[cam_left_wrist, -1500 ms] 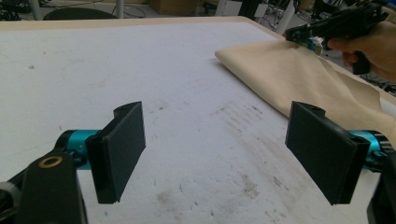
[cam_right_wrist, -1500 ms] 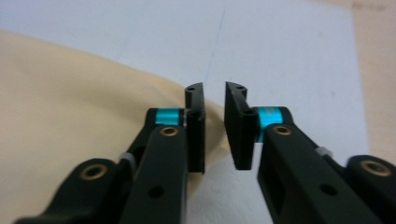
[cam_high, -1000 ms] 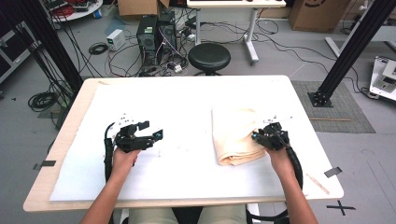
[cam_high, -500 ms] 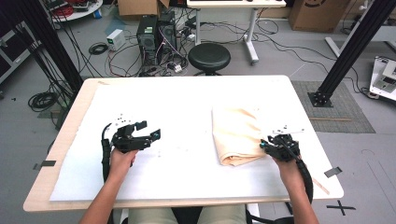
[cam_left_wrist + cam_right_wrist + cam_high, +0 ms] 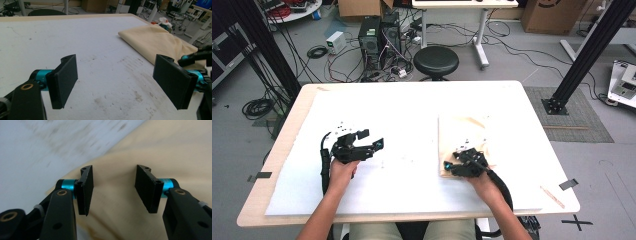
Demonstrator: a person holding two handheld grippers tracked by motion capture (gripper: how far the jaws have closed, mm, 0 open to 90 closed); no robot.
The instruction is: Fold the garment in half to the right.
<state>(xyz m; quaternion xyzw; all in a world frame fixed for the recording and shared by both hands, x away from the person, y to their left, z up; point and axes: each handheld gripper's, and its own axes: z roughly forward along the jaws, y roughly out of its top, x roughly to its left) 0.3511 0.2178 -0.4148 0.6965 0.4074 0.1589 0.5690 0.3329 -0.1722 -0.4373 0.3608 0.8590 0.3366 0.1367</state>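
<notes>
A folded cream cloth (image 5: 464, 135) lies on the right half of the white table (image 5: 412, 115). My right gripper (image 5: 451, 167) hovers over the cloth's near left corner, pointing left. In the right gripper view its jaws stand open just above the cream cloth (image 5: 155, 147), with nothing between them, and the gripper (image 5: 113, 191) is close to the fabric's edge. My left gripper (image 5: 372, 140) sits over bare table on the left, pointing right toward the cloth. In the left gripper view it (image 5: 120, 85) is wide open and empty, with the cloth (image 5: 152, 40) ahead at the right.
A black stool (image 5: 436, 60) stands beyond the table's far edge, among cables and computer cases (image 5: 379, 35) on the floor. Black frame posts (image 5: 584, 55) rise at the right and left. Tape marks (image 5: 568, 184) sit near the table's right front corner.
My right gripper has moved left and nearer, from the cloth's right side to its near left corner. The left gripper shifted slightly nearer and stayed open.
</notes>
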